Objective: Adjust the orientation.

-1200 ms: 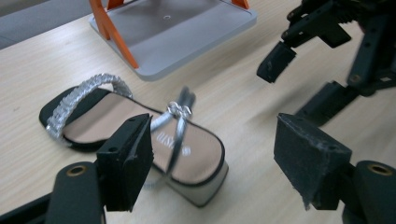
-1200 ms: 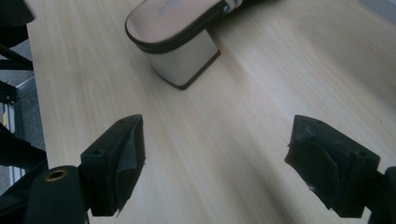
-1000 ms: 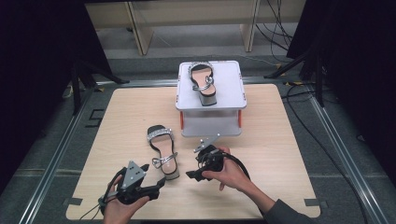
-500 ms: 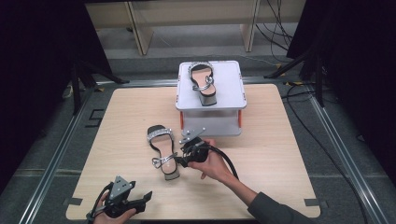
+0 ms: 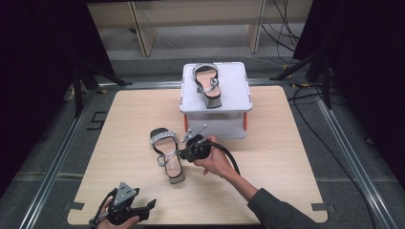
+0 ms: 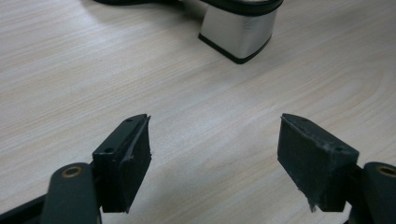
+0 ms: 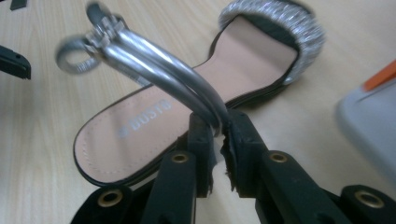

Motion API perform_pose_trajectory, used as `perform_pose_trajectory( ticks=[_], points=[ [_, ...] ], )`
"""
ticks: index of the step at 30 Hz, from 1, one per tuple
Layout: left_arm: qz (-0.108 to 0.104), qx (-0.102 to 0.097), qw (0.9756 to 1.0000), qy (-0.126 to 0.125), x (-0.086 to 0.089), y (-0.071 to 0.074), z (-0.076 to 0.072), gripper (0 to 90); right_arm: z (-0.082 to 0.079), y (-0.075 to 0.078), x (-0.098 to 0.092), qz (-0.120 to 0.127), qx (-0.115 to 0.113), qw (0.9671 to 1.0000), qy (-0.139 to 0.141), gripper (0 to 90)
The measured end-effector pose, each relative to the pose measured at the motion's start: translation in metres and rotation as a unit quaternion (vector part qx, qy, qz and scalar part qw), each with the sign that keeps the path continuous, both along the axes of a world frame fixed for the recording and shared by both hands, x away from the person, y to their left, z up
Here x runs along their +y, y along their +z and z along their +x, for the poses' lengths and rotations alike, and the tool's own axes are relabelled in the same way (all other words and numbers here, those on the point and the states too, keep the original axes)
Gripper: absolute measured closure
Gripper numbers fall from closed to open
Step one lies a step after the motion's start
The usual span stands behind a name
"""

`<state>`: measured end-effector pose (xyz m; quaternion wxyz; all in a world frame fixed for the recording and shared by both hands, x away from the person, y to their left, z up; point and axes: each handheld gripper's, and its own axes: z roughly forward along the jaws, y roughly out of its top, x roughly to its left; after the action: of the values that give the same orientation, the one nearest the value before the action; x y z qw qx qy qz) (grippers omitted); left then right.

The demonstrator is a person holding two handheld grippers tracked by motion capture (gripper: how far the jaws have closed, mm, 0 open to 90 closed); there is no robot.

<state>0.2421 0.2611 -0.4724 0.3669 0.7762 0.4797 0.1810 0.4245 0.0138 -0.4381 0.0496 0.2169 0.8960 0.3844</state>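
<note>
Since the earlier frame, my right gripper [image 7: 218, 135] has been closing and now pinches the sandal's silver strap [image 7: 159, 74], while my left gripper [image 6: 215, 158], pulled back toward the table [image 5: 286, 157] edge, stands spread.

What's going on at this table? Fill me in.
A person works with a hand-held gripper in each hand. The right gripper has just been closing and now pinches the silver ankle strap of the sandal on the table. The left gripper hangs open near the table's front edge, nothing between its jaws. The matching sandal sits on top of the white stand at the far side of the table. The pinched sandal rests on the wood, not yet lifted.
</note>
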Motion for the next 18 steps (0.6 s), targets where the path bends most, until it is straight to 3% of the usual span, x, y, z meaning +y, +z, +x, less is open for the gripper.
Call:
perform_pose_trajectory(
  ticks=[4,5,7,8,9,10,11,12,13,15,16,17,18],
  points=[
    [0.014,0.003,0.9999,-0.001,0.002,-0.001,0.002,25.4,-0.003,0.015,-0.012,-0.003,-0.009,0.9999,0.012,81.8],
    [0.004,0.004,1.0,-0.002,0.001,0.0,0.001,25.4,-0.004,0.022,-0.022,0.004,-0.003,0.9998,0.017,82.3],
    [0.014,0.002,0.9999,0.0,0.002,-0.001,0.002,25.4,-0.005,0.026,-0.027,0.004,0.001,0.9998,0.018,82.3],
    [0.011,0.002,0.9999,-0.002,0.002,-0.001,0.001,25.4,-0.008,0.032,-0.039,0.001,-0.005,0.9998,0.021,88.1],
    [0.015,0.002,0.9999,-0.001,0.002,-0.001,0.002,25.4,-0.009,0.035,-0.047,0.022,-0.001,0.9994,0.026,89.8],
    [0.015,0.002,0.9999,-0.001,0.002,-0.001,0.002,25.4,-0.009,0.035,-0.047,0.022,-0.001,0.9994,0.026,89.8],
    [0.015,0.002,0.9999,-0.001,0.002,-0.001,0.002,25.4,-0.01,0.041,-0.056,0.049,0.005,0.9984,0.029,89.8],
    [-0.002,0.004,1.0,0.001,0.0,-0.001,0.001,25.5,-0.013,0.049,-0.067,0.057,0.004,0.9981,0.021,89.8],
    [-0.001,0.004,1.0,-0.002,-0.001,-0.003,0.002,25.5,-0.014,0.057,-0.082,0.045,-0.007,0.999,0.002,89.1],
    [0.003,0.006,1.0,-0.005,-0.001,-0.002,0.002,25.4,-0.013,0.058,-0.086,0.043,-0.009,0.999,0.0,87.7],
    [-0.002,0.004,1.0,-0.002,-0.003,-0.003,0.002,25.4,-0.012,0.057,-0.09,0.031,-0.009,0.9995,-0.004,86.1],
    [0.022,0.006,0.9997,-0.01,-0.001,-0.003,0.002,25.5,-0.013,0.047,-0.088,-0.009,-0.013,0.9998,-0.016,80.1],
    [0.022,0.006,0.9997,-0.01,-0.001,-0.003,0.002,25.5,-0.013,0.047,-0.088,-0.009,-0.013,0.9998,-0.016,80.1]
  ],
)
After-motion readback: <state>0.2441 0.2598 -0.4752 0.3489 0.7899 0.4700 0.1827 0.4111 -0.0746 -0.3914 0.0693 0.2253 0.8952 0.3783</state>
